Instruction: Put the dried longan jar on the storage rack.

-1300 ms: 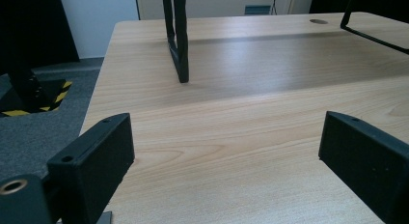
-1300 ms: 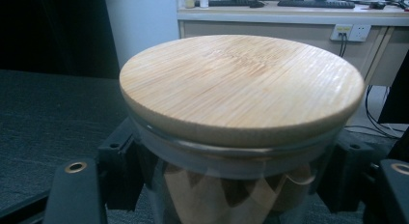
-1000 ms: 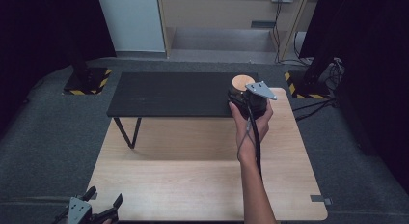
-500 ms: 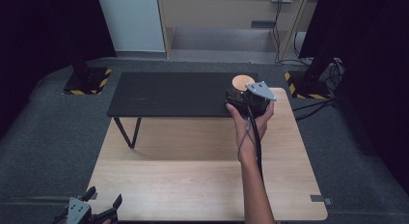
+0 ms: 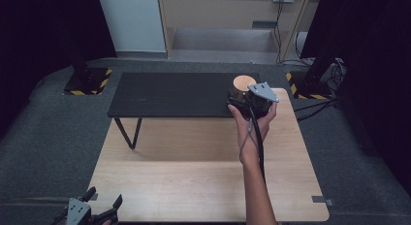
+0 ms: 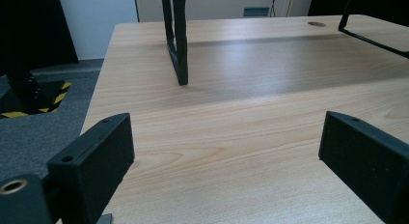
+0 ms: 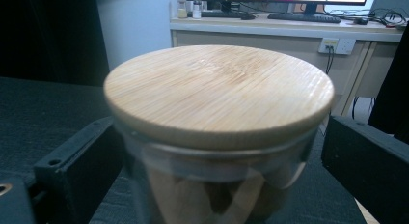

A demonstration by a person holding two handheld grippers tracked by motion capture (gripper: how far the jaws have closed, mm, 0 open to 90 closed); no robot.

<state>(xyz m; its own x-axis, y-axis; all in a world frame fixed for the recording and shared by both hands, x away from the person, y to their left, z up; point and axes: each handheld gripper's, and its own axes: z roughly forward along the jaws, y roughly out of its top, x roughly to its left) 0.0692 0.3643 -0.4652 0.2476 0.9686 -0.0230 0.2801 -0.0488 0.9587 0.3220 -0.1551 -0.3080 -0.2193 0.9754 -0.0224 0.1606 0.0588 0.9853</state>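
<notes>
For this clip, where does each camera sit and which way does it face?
High view: above the person's side, facing forward and down on the light wooden table; shows the forearm, right gripper and left gripper.
Left gripper view: low at the table's edge, facing across it between open jaws.
Right gripper view: on the black raised shelf, facing the glass jar with round bamboo lid between its jaws.
Shared: jar in high and right gripper views.

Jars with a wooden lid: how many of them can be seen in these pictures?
1. The jar stands at the right end of the black bench, between the open jaws of the right gripper. Its wooden lid is on it.
</notes>
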